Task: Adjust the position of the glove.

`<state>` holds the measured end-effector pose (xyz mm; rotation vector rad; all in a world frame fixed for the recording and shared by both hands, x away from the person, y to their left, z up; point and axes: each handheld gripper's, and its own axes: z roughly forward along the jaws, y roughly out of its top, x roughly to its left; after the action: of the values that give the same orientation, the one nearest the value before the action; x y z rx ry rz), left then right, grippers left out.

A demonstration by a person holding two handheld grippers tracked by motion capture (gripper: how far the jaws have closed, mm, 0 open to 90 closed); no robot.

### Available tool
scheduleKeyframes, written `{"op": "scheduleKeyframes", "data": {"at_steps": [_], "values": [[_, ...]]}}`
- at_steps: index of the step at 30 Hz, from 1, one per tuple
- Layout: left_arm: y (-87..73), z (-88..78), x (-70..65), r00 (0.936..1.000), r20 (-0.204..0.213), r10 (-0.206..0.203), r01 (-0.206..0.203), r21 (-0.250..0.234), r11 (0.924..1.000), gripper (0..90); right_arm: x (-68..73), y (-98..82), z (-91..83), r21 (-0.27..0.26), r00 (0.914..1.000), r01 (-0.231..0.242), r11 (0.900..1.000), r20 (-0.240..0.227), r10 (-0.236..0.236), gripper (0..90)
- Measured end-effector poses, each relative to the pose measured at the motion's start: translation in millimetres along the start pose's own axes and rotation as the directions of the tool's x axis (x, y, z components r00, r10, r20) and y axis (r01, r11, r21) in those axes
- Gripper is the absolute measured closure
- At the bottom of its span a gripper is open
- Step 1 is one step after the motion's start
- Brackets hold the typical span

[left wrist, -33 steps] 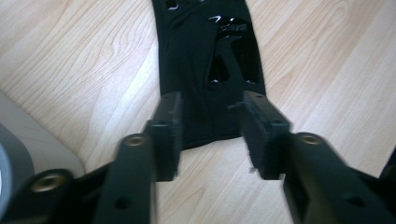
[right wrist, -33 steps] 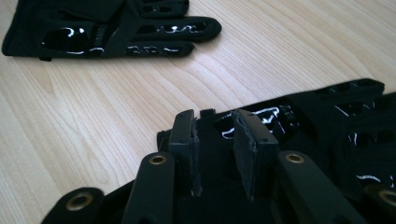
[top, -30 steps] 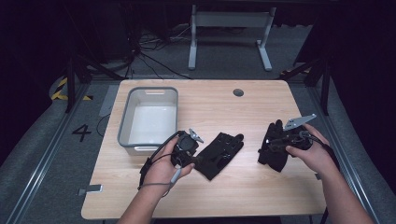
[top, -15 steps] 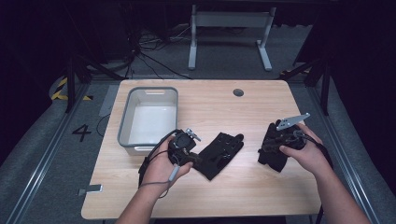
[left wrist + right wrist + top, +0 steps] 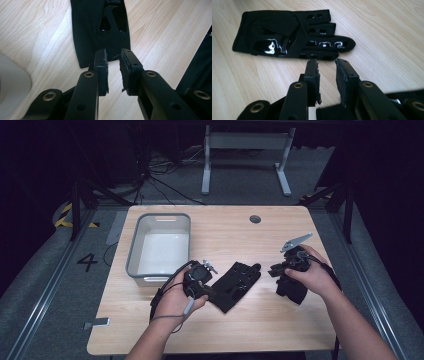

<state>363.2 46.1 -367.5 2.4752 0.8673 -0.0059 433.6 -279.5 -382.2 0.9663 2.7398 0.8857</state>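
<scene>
Left gripper (image 5: 113, 58) jaws, just narrowed, seemingly pinch nothing at the glove (image 5: 100, 27) cuff; right gripper (image 5: 326, 63) jaws gape empty.

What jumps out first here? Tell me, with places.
A black glove lies flat at the wooden table's middle front. The left gripper has its jaws at the cuff edge, a gap between them. A second black glove sits under the right hand, and an empty grey bin stands at the left.

Gloves (image 5: 236, 285) black; bin (image 5: 160, 247) grey; table (image 5: 235, 235) light wood.
</scene>
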Motion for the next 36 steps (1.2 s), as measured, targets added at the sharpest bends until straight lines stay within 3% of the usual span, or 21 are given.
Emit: {"op": "scheduleKeyframes", "data": {"at_steps": [6,20,29,36], "values": [[0.8,12.0,1.4,0.9999,-0.001,-0.010,0.010,0.016,0.9998,73.8,-5.9,19.1,28.2,0.020,0.9999,-0.008,1.000,-0.008,0.008,68.5],[1.6,31.1,4.1,0.9997,0.006,-0.024,0.024,0.040,0.9989,71.0,-8.3,39.9,69.2,0.036,1.0000,-0.001,0.999,-0.007,0.001,66.6],[0.2,34.5,3.9,0.9994,0.002,-0.034,0.034,0.044,0.9985,67.5,-10.8,42.3,86.1,0.046,0.9996,-0.002,0.999,0.028,0.000,60.1],[1.1,36.5,2.3,0.9993,-0.019,-0.031,0.032,0.041,0.9986,62.9,-11.1,43.1,91.9,0.083,0.9997,0.024,0.996,0.008,-0.025,64.7]]}}
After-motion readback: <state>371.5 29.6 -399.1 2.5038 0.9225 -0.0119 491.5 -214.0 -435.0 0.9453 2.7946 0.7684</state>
